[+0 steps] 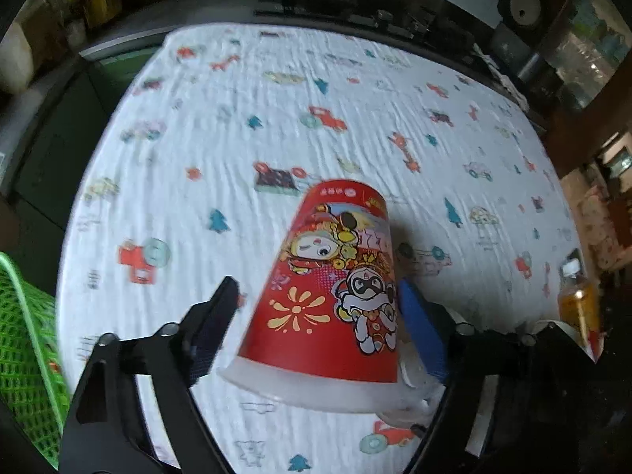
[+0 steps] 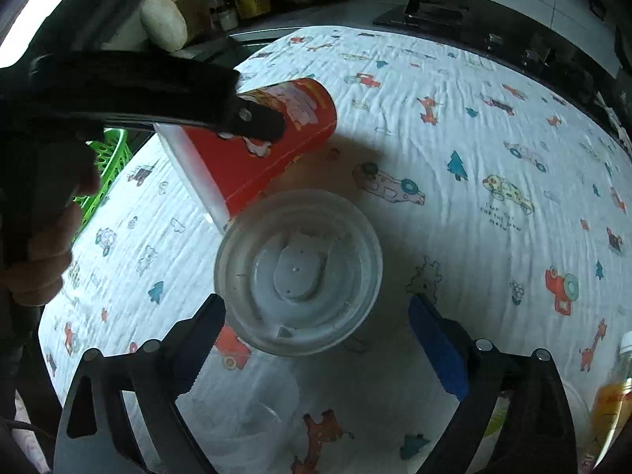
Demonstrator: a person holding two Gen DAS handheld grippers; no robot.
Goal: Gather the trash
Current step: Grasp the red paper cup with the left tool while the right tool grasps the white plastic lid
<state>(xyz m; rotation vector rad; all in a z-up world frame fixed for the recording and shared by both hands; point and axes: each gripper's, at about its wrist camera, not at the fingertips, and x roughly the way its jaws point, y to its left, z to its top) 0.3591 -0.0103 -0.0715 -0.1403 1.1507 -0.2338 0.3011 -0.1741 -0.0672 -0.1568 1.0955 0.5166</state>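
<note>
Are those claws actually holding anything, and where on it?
The left gripper straddles the red cup's wide end, but whether it is gripped cannot be told. The right gripper holds nothing.

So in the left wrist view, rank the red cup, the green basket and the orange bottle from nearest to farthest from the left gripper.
1. Red cup: lying between the left gripper's fingers, touching the blue one.
2. Orange bottle: far right, at the table edge.
3. Green basket: far left, off the table.
The bottle and basket are close to call.
</note>
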